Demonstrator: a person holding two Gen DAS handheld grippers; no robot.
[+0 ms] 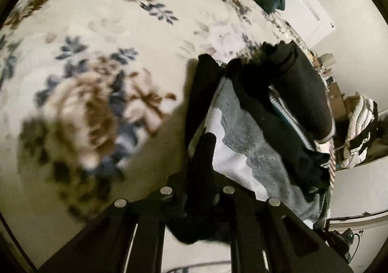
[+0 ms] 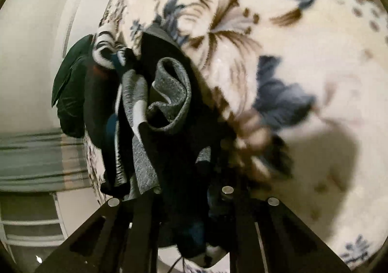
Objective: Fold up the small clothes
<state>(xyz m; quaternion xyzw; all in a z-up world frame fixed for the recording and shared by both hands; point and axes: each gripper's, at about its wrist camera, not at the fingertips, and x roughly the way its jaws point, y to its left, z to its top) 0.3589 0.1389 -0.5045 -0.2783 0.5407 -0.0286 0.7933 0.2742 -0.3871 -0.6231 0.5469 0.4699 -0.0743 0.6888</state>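
- Left gripper is pinched on a black garment lifted over the floral blanket — no fold looks made yet
- Right gripper is clamped on dark cloth of its own
- An unsorted clothes pile crowds the blanket's edge — much seems left

Left claw clamps black garment above floral blanket.

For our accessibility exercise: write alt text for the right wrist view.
The right hand-held gripper is shut on a dark garment above a floral blanket. To its left lies a heap of clothes topped by a grey garment.
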